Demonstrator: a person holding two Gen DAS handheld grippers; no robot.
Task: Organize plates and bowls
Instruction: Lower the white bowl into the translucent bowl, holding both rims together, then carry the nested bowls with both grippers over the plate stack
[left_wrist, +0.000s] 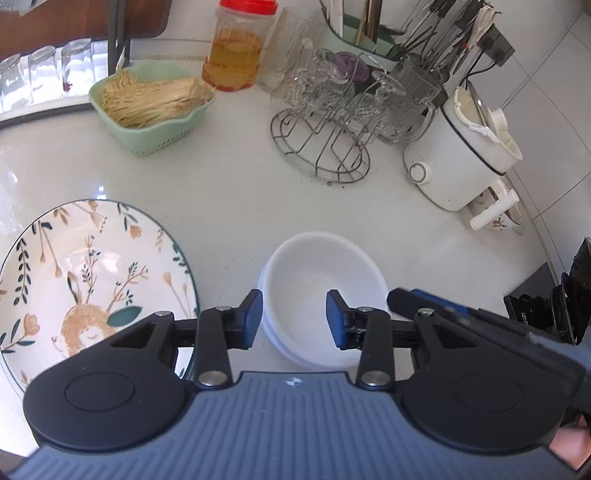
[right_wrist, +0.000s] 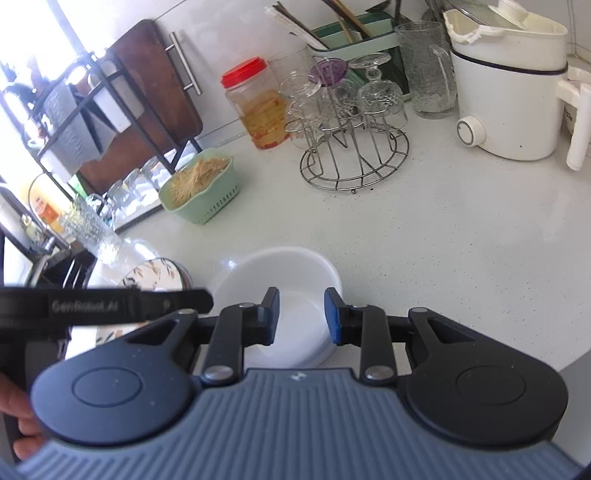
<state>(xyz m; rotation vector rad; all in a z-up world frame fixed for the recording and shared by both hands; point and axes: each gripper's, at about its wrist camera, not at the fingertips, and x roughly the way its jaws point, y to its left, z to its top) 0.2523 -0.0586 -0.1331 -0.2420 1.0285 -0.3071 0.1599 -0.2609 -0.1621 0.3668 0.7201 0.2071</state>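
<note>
L gripper (left_wrist: 294, 317) over the white bowls (left_wrist: 317, 291), jaws apart w/ a clear gap, nothing pinched, near rim of the stacked bowls sits right between the pads. Floral plate (left_wrist: 92, 280) just outside its left jaw, flat on the counter (left_wrist: 229, 199). R gripper (right_wrist: 301, 315) also above the bowls, jaws parted narrower, gap empty, bowl well showing through. Wire glass rack (left_wrist: 321, 147) and green basket (left_wrist: 155, 110) well ahead of both
</note>
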